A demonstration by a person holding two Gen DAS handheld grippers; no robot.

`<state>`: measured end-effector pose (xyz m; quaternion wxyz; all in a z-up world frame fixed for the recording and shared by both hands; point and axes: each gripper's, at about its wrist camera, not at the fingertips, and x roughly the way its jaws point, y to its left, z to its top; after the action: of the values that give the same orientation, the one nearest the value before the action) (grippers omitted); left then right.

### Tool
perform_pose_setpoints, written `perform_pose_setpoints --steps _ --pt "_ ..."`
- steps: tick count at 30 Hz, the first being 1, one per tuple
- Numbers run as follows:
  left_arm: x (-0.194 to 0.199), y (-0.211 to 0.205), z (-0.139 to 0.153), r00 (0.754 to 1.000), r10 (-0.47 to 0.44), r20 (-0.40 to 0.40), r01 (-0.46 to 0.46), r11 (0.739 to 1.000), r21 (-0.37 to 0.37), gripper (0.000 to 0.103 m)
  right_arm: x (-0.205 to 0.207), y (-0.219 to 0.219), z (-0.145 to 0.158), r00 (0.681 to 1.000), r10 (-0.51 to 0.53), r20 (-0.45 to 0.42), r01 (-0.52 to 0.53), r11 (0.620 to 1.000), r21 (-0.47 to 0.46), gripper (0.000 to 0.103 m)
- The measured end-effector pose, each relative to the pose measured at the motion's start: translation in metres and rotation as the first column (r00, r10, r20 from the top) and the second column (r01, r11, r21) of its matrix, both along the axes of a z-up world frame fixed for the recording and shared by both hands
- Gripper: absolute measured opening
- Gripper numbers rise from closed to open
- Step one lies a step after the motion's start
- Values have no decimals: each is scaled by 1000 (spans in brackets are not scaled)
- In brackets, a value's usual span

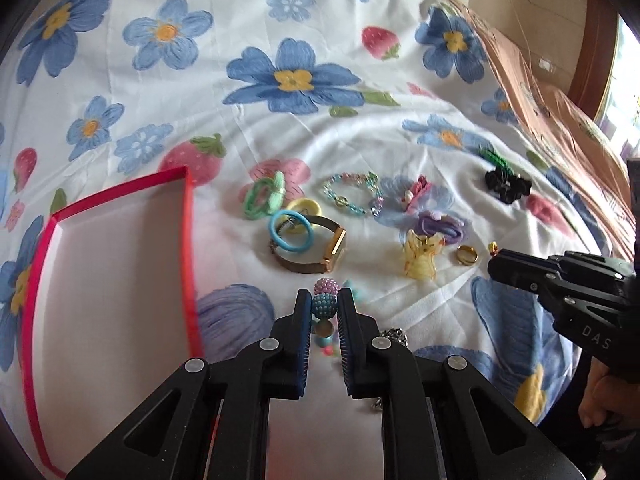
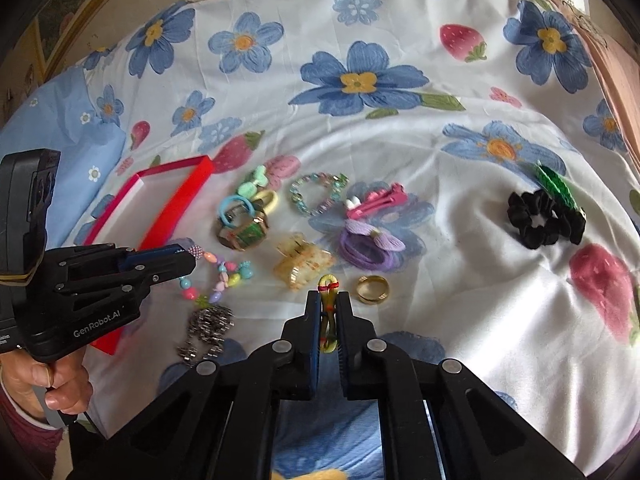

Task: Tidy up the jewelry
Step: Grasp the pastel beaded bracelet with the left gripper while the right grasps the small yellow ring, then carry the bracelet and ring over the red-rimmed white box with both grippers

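My left gripper [image 1: 324, 300] is shut on a sparkly blue bead of a colourful bead bracelet [image 1: 323, 307]; the rest of the strand [image 2: 224, 280] trails on the bedsheet. An open red box [image 1: 186, 240] with a pale inside lies just left of it. My right gripper [image 2: 328, 300] is shut on a small yellow-green looped charm with a red tie [image 2: 328, 282], held upright between the pads. A gold ring [image 2: 373, 289] lies right beside it, and a clear yellow claw clip [image 2: 304, 266] to its left.
On the flowered sheet lie a gold watch [image 2: 242, 234] under a blue hair tie, a crystal bracelet [image 2: 318, 194], pink clips [image 2: 376, 202], a purple bow tie [image 2: 368, 246], a black scrunchie [image 2: 540, 220], a green clip [image 2: 556, 186] and a silver chain [image 2: 208, 330]. A hand [image 2: 52, 384] holds the left gripper.
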<state>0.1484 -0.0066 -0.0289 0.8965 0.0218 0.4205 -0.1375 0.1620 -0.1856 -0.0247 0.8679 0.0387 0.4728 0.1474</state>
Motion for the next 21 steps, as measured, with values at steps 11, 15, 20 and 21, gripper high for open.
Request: perform_pose_setpoints --steps 11,15,20,21 --pt "-58 66 46 989 115 96 -106 990 -87 12 -2 62 15 991 134 21 -135 988 71 7" --pt "-74 91 54 980 162 114 -152 984 -95 12 0 95 17 979 200 25 -202 974 99 7" --pt "-86 116 53 969 220 110 -210 973 -94 12 2 139 17 958 285 31 -287 950 123 7" --pt "-87 121 51 967 232 105 -223 970 -93 12 3 148 17 953 302 31 -303 944 128 7"
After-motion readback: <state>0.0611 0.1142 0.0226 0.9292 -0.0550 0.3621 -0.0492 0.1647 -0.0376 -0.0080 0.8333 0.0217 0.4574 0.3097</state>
